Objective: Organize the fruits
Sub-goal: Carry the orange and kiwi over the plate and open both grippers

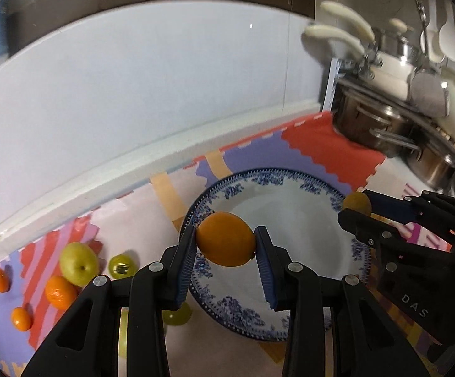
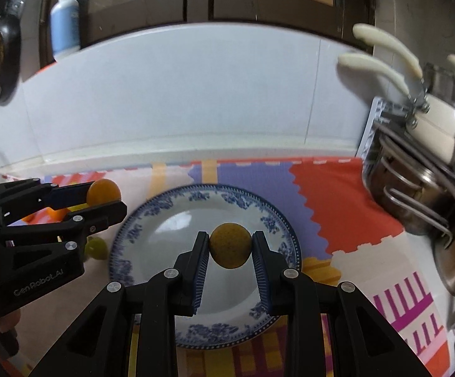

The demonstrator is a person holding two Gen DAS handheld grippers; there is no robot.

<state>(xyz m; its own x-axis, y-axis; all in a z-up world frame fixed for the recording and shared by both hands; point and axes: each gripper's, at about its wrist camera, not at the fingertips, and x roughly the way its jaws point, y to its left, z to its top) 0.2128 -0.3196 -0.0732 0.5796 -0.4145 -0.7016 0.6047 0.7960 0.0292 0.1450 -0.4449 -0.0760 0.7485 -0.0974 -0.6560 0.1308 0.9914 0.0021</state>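
A patchwork foam mat [image 2: 337, 194] covers the counter below a white tiled wall [image 1: 133, 78], steel pots [image 2: 416, 194] stacked at right. The left gripper [image 1: 224, 245] clamps an orange [image 1: 226, 238] and the right gripper [image 2: 230, 246] a dull yellow fruit [image 2: 230, 245], both above the blue-patterned plate [image 2: 152, 220]

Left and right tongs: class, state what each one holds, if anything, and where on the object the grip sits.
Left tongs: an orange, pinched across its two opposite sides. Right tongs: a smaller yellow-brown fruit, also gripped at its sides.

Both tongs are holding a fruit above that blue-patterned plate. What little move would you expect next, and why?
Probably lowering both fruits onto the plate before letting go. The left tongs grip an orange, the right tongs a duller yellow-brown fruit; both hang over the plate, which looks bare.
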